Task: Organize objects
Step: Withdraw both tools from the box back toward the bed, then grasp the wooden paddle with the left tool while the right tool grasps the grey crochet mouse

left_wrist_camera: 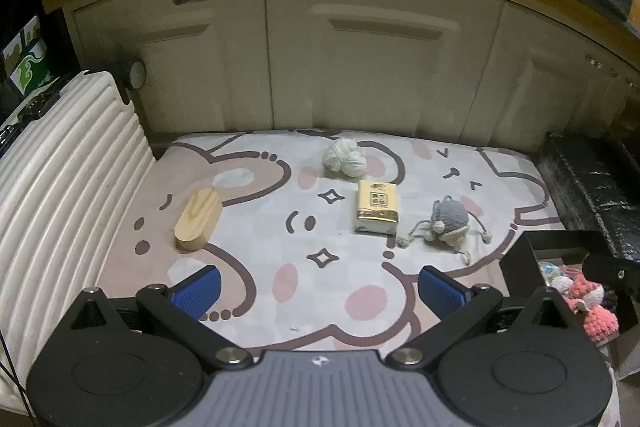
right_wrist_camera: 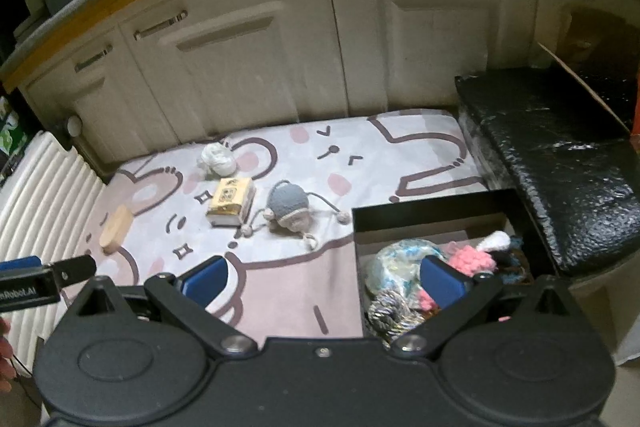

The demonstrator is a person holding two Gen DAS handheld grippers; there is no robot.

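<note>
Though your right gripper (right_wrist_camera: 324, 281) partly hides the black box (right_wrist_camera: 432, 213), you hold both grippers wide and empty; your left gripper (left_wrist_camera: 318, 289) hangs well short of the tissue pack (left_wrist_camera: 377, 207), the knitted doll (left_wrist_camera: 450, 221) just beside it.

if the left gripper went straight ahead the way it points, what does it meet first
Probably the tissue pack. The left gripper is open and empty above the mat, and the pack lies nearly centred between its fingers, slightly right. Depth is unclear; angled lower, it would meet bare mat first.
</note>
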